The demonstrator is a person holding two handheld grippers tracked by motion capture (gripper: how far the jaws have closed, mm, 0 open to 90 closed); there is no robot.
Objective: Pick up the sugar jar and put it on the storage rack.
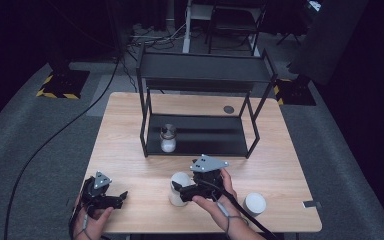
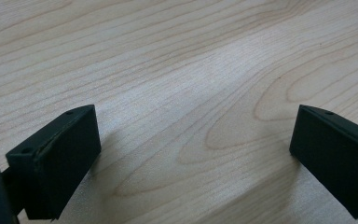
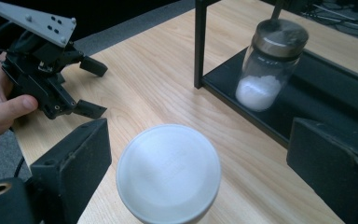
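Observation:
A white round-lidded container (image 3: 168,171) stands on the wooden table (image 1: 130,150) between the wide-apart jaws of my right gripper (image 3: 200,131), and neither jaw touches it. From above, the right gripper (image 1: 181,188) reaches left around this container (image 1: 178,199). My left gripper (image 1: 123,198) rests open near the front left edge, over bare wood (image 2: 182,70), with nothing between its jaws. The same left gripper (image 3: 92,88) lies off to the left in the right gripper view, a hand on it. A glass jar (image 1: 168,139) of white powder with a metal lid stands on the lower shelf.
A black two-tier metal shelf (image 1: 200,70) stands at the table's middle back, and its front post (image 3: 199,42) is close to the jar (image 3: 266,65). A second white cylinder (image 1: 254,203) sits at the front right. A small dark disc (image 1: 228,109) lies behind the shelf.

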